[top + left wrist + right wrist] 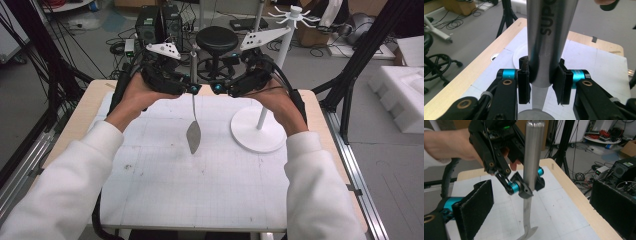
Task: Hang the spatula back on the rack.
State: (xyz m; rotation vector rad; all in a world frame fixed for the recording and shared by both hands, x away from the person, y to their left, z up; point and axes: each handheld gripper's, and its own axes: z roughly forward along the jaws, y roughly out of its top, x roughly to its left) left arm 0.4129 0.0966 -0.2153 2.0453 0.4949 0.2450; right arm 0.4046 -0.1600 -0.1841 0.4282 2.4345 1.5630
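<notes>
A steel spatula (193,135) hangs upright over the white gridded mat (200,190), blade down and round handle up. My left gripper (192,89) is shut on that handle; in the left gripper view both pads (524,80) press on the handle (546,37), with my left gripper (541,80) around it. Just right of the handle, my right gripper (222,89) stands wide open. In the right gripper view my right gripper (544,207) has its pads far apart, and the spatula (532,162) stands ahead, clamped by the left gripper (525,186).
A white stand (257,131) with a round base and hooked top rests on the mat at the right. The mat lies on a wooden table (80,115). A black stool (216,40), cables and equipment sit beyond the far edge.
</notes>
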